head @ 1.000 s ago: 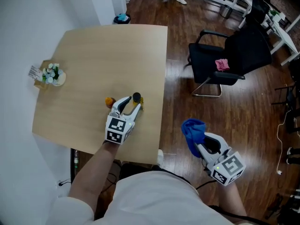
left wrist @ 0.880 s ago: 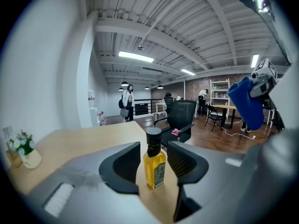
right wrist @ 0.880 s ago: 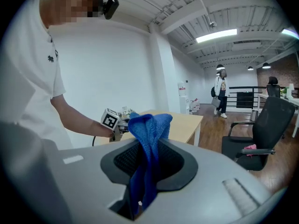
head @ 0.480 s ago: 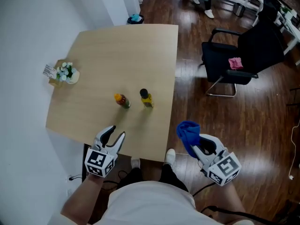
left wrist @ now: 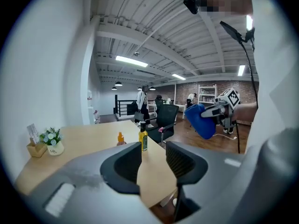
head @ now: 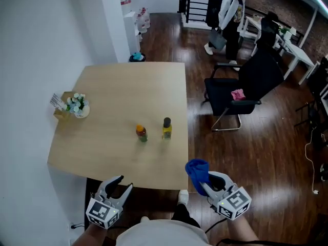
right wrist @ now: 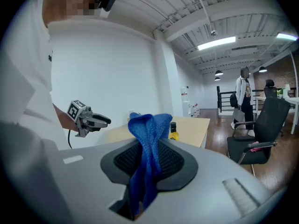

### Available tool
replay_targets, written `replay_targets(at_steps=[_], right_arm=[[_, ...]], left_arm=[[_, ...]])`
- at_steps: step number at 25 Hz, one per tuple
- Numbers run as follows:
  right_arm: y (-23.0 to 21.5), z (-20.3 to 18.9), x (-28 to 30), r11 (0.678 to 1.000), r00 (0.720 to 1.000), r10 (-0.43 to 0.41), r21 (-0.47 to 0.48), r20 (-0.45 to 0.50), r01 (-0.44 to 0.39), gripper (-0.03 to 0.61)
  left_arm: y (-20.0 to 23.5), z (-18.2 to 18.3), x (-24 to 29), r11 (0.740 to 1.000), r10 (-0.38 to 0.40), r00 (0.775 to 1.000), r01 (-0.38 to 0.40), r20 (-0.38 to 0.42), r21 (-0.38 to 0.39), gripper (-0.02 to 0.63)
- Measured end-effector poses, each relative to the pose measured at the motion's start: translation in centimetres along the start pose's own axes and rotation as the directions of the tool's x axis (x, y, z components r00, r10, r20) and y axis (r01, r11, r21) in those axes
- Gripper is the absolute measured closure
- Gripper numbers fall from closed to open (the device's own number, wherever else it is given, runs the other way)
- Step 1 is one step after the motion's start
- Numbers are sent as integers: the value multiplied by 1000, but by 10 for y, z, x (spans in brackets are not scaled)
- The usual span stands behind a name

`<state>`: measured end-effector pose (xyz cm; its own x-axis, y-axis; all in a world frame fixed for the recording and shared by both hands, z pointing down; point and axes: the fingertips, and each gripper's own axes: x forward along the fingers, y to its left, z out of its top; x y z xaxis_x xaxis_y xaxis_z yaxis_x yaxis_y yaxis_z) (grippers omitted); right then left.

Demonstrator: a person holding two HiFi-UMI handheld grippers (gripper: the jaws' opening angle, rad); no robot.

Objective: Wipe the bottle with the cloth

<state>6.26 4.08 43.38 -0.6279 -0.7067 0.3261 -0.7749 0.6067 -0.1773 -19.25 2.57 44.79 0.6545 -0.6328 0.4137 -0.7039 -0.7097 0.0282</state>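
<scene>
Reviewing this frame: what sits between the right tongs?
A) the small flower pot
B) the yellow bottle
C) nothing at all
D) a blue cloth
D: the right gripper view shows the right tongs shut on the blue cloth, while the yellow bottle stands on the table, well apart from them.

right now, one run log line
left gripper: jaws open, empty | right gripper: shut on cloth | yellow bottle, orange-capped bottle: upright on table
</scene>
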Motion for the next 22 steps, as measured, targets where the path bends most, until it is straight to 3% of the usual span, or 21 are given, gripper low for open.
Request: replay_targets(at_steps=[10, 15, 22], right_arm=[[160, -12, -14, 997, 997, -72, -14, 10, 72, 488], [194, 1, -25, 996, 997, -79, -36, 10, 79, 488], [210, 17, -50, 993, 995, -98, -69, 30, 100, 488]], left_arm=[[9, -25, -135, 992, -124, 982, 126, 144, -4, 453], [15, -15, -169, 992, -122, 975, 126, 187, -11, 453], [1, -11, -180, 988, -146, 966, 153, 214, -18, 457]])
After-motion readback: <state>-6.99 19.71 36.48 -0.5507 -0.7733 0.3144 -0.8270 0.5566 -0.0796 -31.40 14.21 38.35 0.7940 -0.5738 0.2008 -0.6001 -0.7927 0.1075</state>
